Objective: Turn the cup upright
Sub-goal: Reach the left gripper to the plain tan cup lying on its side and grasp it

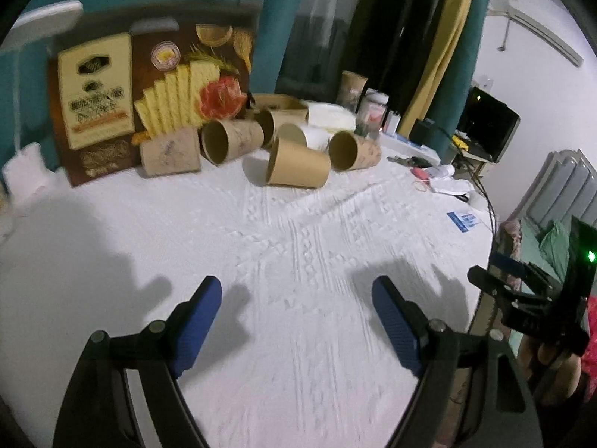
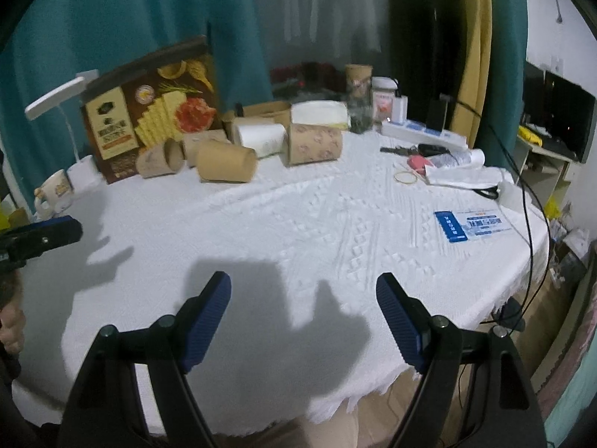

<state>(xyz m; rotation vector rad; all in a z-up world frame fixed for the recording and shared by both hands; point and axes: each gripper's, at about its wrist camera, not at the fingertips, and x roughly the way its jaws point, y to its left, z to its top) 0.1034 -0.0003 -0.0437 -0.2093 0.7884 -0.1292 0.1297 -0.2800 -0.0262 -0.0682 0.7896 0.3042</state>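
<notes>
Both hand-held grippers, left hand-held gripper and right hand-held gripper, hover with fingers spread wide and nothing between them, above the near part of the white-clothed counter. We judge this the approach step, no cup yet engaged. Several brown paper cups lie on their sides in a cluster at the far side of the counter, in front of the cracker box; the nearest tipped cup lies well apart from either tool. We expect the next move to call for reaching forward, straddling that cup's wall, closing, then rotating it mouth-up
</notes>
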